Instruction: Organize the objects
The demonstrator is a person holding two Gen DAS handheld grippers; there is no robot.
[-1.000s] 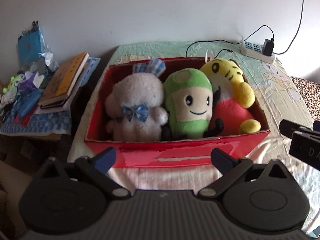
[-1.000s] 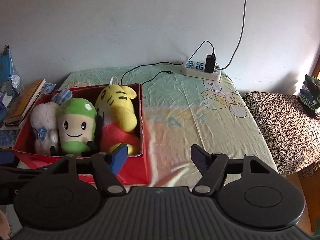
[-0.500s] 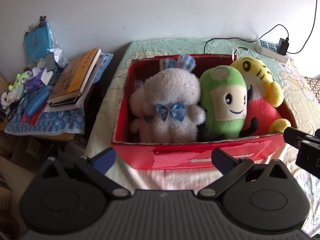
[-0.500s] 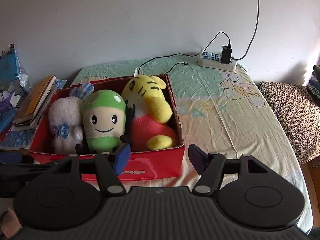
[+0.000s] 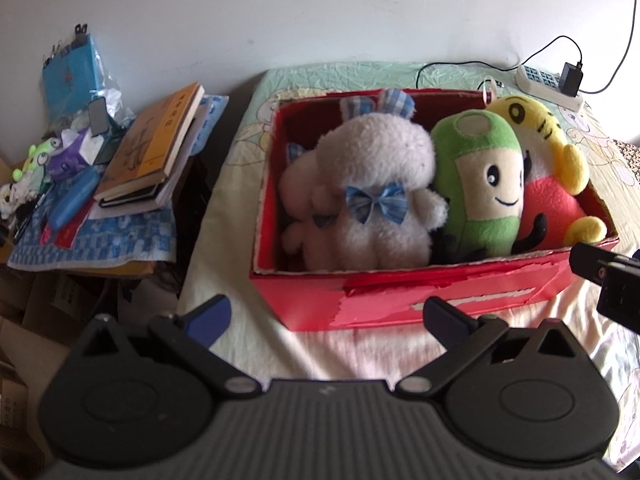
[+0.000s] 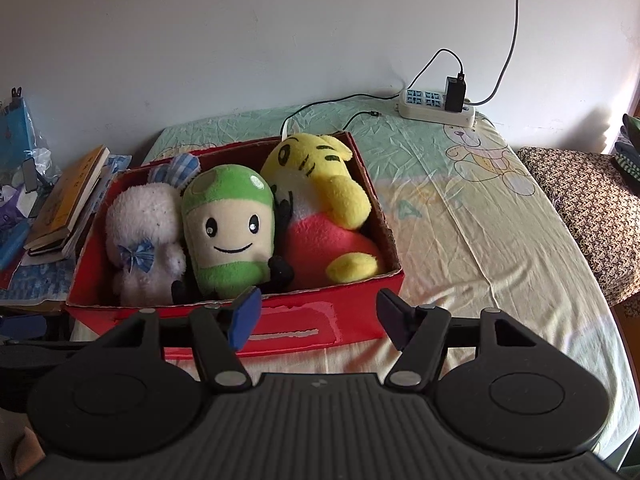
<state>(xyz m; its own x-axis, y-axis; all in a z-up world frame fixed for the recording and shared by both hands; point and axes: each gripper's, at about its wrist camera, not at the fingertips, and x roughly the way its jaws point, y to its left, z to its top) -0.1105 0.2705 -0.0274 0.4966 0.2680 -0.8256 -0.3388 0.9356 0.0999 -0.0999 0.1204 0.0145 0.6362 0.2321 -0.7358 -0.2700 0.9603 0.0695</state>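
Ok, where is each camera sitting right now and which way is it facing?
Left wrist: on the left tongs, angled down at the red box from its near-left corner; own open fingers show, right tongs at the edge.
Right wrist: on the right tongs, angled down at the box's near-right side; own open fingers show.
Shared: box, three plush toys, power strip.

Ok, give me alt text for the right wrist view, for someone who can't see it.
A red cardboard box on a pale green bedsheet holds three plush toys side by side: a white bunny with a blue bow, a smiling green mushroom and a yellow tiger. The open right gripper hovers at the box's near wall, holding nothing.
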